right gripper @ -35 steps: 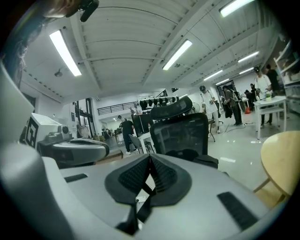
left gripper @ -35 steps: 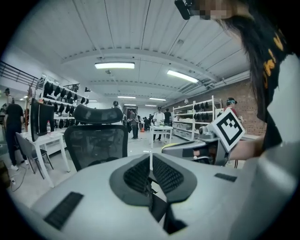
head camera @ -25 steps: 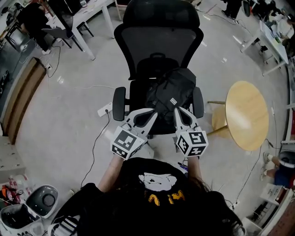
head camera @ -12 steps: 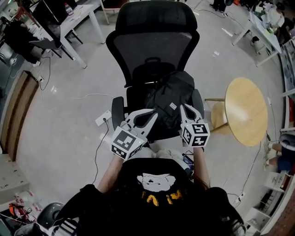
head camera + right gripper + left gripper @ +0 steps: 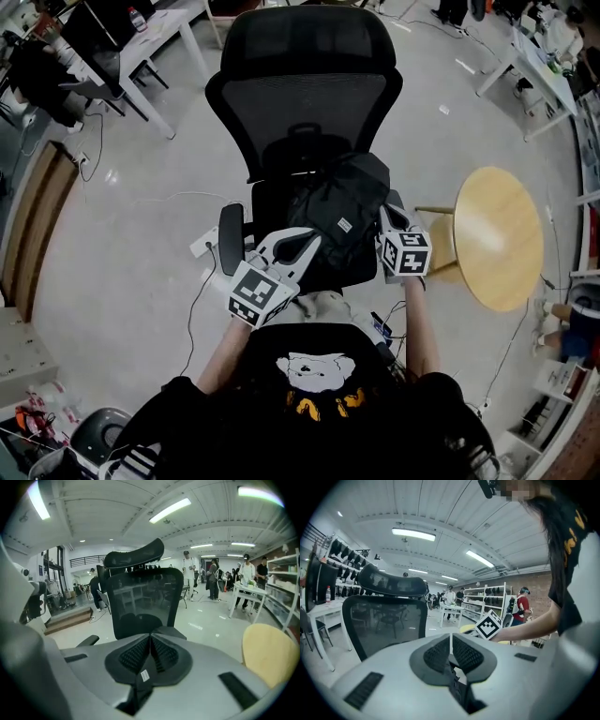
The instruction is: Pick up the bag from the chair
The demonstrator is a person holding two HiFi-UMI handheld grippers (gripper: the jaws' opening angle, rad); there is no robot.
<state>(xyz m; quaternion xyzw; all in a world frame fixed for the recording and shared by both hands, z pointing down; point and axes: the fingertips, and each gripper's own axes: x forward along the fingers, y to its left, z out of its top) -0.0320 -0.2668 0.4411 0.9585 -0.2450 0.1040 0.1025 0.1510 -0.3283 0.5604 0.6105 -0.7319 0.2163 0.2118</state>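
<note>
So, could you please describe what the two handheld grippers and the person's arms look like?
Both the left gripper and right gripper have smooth white shells tapering to two jaws lined with black ribbed pads. Each carries a white cube with black square markers. The person wears a black top; forearms are bare.

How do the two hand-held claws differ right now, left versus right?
The right gripper reaches further forward, along the right side of the black backpack; the left gripper hangs further back, by its front-left corner. The left gripper angles inward toward the backpack; the right gripper points almost straight ahead. Both have their jaws closed.
</note>
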